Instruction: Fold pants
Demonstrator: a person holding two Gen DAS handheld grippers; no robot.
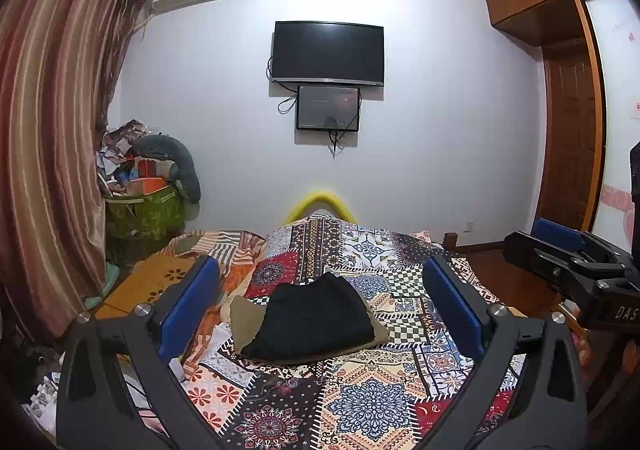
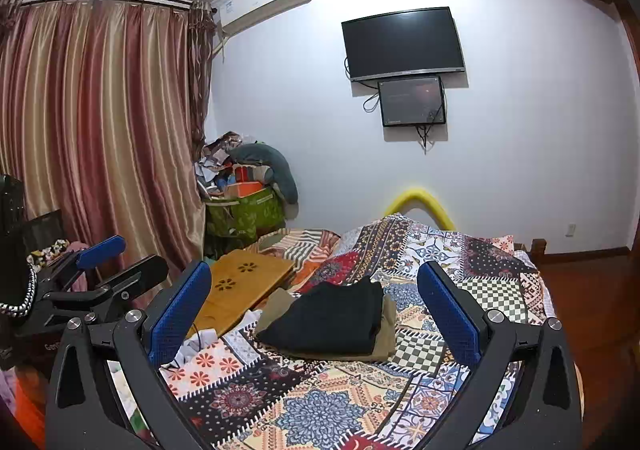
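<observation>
Folded black pants (image 1: 316, 318) lie on top of folded olive-brown pants (image 1: 246, 316) on the patchwork bedspread (image 1: 360, 402). Both show in the right wrist view too, the black pants (image 2: 332, 316) over the olive pants (image 2: 390, 324). My left gripper (image 1: 320, 302) is open and empty, held above the bed short of the stack. My right gripper (image 2: 314, 298) is open and empty, also short of the stack. The right gripper shows at the right edge of the left wrist view (image 1: 568, 254). The left gripper shows at the left of the right wrist view (image 2: 120, 262).
A wooden lap desk (image 2: 236, 286) lies on the bed left of the stack. A pile of bags and clutter (image 2: 244, 186) stands in the corner by the curtain (image 2: 100, 130). A TV (image 1: 328, 52) and small screen hang on the far wall. A wardrobe (image 1: 568, 122) stands at right.
</observation>
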